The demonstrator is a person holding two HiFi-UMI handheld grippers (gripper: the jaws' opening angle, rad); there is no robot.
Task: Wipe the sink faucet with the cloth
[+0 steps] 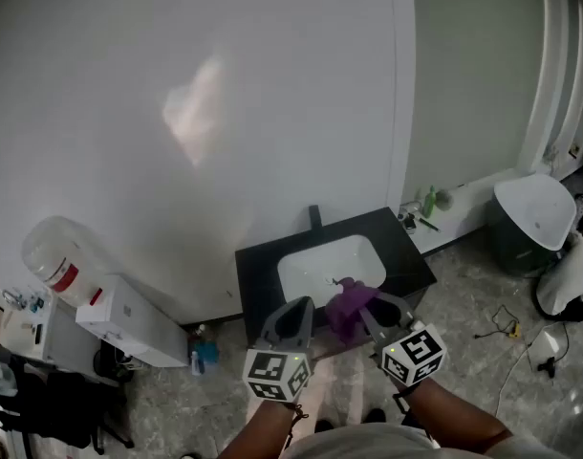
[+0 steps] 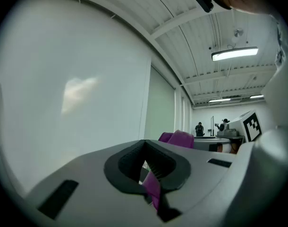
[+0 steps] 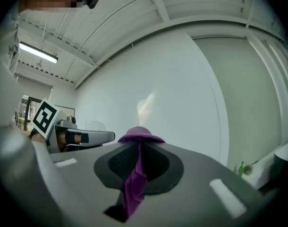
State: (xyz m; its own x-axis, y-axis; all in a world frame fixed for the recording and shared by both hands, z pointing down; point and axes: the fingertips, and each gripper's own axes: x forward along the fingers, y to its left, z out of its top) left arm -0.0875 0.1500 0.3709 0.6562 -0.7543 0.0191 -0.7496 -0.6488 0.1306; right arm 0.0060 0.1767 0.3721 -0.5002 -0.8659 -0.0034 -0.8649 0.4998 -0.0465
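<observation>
The purple cloth (image 1: 349, 306) hangs bunched between my two grippers, above the front of the white sink basin (image 1: 315, 266) set in a black counter (image 1: 404, 256). A dark faucet (image 1: 314, 217) stands at the counter's back edge, apart from the cloth. My left gripper (image 1: 296, 312) is shut on one corner of the cloth (image 2: 152, 187), and my right gripper (image 1: 373, 310) is shut on another part of the cloth (image 3: 136, 176). In both gripper views the jaws point up at the white wall. The left gripper (image 2: 146, 167) and right gripper (image 3: 137, 157) are close together.
A large water jug (image 1: 58, 252) and a white box (image 1: 129, 325) sit on the left, with a blue bottle (image 1: 205, 356) on the floor. A green bottle (image 1: 429, 202) stands on the ledge at right. A grey bin with a white lid (image 1: 529, 220) and cables (image 1: 509, 329) are further right.
</observation>
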